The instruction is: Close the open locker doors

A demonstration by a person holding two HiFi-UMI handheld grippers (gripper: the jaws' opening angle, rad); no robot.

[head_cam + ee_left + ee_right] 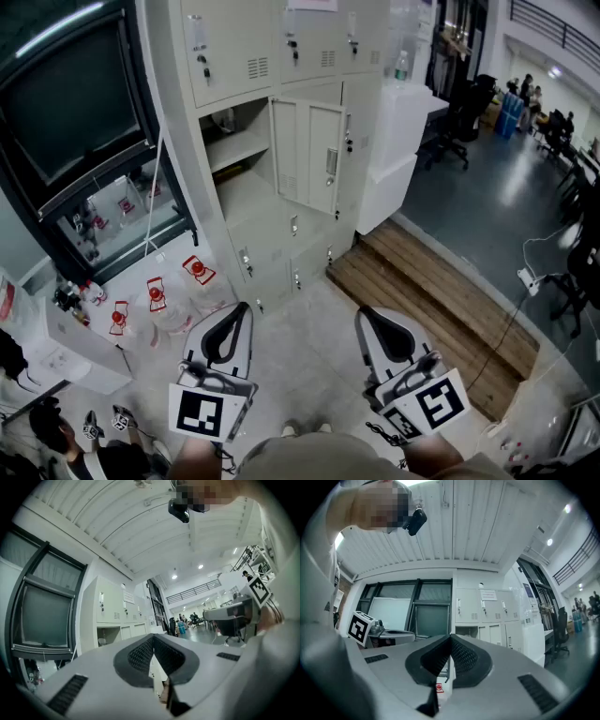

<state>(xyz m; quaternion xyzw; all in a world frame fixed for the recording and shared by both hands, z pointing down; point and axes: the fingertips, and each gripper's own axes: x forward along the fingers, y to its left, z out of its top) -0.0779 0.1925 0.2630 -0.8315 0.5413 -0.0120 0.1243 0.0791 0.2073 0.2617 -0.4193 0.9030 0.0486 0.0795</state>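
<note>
A bank of cream lockers stands ahead in the head view. One compartment is open, with a shelf inside, and its door is swung out to the right. My left gripper and right gripper are held low, well short of the lockers, both shut and empty. In the left gripper view the jaws meet at the tip, with the lockers beyond them. The right gripper view shows shut jaws below the lockers and the open compartment.
Several red-capped water jugs sit on the floor at the left near a white box. A wooden step lies to the right of the lockers, beside a white cabinet. Chairs and a floor cable are further right.
</note>
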